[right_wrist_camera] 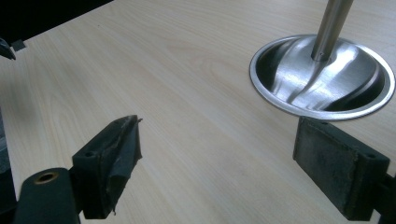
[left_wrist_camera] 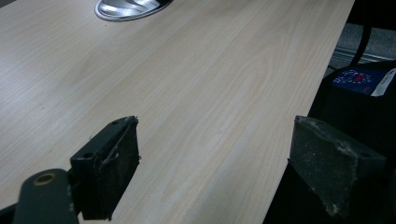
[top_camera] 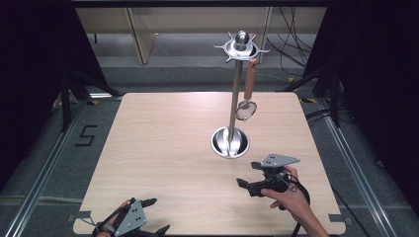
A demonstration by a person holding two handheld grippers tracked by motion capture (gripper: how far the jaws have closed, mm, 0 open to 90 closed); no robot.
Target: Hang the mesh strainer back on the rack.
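Strainer point(top_camera: 246, 109) with wooden handle hangs from one hook of the utensil stand point(top_camera: 236, 94), bowl down beside the steel post, clear of the table point(top_camera: 163, 148). Judged from this, the hanging step looks complete: nothing is held and nothing lies loose on the wood.

Right gripper point(top_camera: 245, 184): jaws spread wide, empty. In the right gripper view the stand's round base dish point(right_wrist_camera: 322, 77) sits just ahead of the right-hand jaw, near its tip but apart from it; the post point(right_wrist_camera: 329, 28) rises out of the dish above that jaw. Bare wood between the jaws. The strainer is well above and beyond the jaws, near the far side of the post as seen in the high view.

Left gripper point(top_camera: 159, 215): jaws also wide apart, empty, low at the near table edge. In the left gripper view the base dish point(left_wrist_camera: 130, 8) lies far ahead, beyond the left-hand jaw; the right-hand jaw hangs past the table edge over a dark box with a blue label point(left_wrist_camera: 362, 79).

Assessment: both grippers stand off from the stand, neither reaching. The stand's other hooks point(top_camera: 222, 48) are free, but no further utensil is in sight to hang. What is left appears to be only withdrawal to rest, if anything.
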